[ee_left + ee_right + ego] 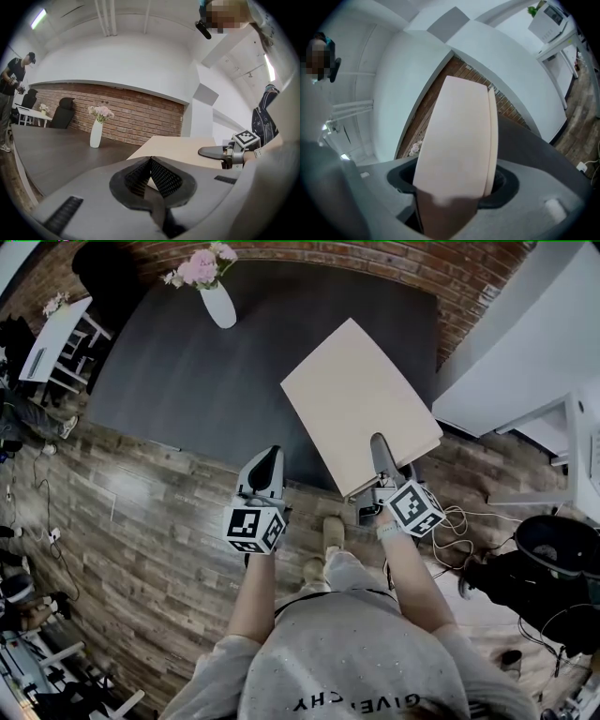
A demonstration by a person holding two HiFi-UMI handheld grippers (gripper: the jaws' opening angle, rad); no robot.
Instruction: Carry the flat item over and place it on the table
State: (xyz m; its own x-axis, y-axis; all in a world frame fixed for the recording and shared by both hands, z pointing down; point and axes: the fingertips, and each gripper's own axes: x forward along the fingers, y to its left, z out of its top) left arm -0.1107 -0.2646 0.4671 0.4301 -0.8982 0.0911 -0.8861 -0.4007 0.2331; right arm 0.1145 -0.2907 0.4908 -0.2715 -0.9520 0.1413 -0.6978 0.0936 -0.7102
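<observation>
Right gripper (380, 444): jaws part-way apart and closed on the near short edge of the board (356, 399), one jaw lying flat on its top face, the other under it. In the right gripper view the board (457, 126) fills the gap between the jaws and both pads look to sit against it. The pale, flat rectangular board runs forward and away from this gripper, out over the near edge of the dark table (187, 371). I cannot tell whether its far end rests on the tabletop or hangs just above it. Left gripper (269, 457): jaws together, ribbed pads meeting at the tips, nothing between them. It sits just left of the board's near corner, apart from it, pointing toward the table edge. White vase (218, 304) with pink flowers stands well ahead of the left gripper, far side of the table. Writing: each gripper's marker cube (255, 527) shows black-and-white square patterns, no letters. The print on the person's grey shirt (356, 662) is seen upside down, and I can make out "GIVE" and "CHY", with the middle unclear.
</observation>
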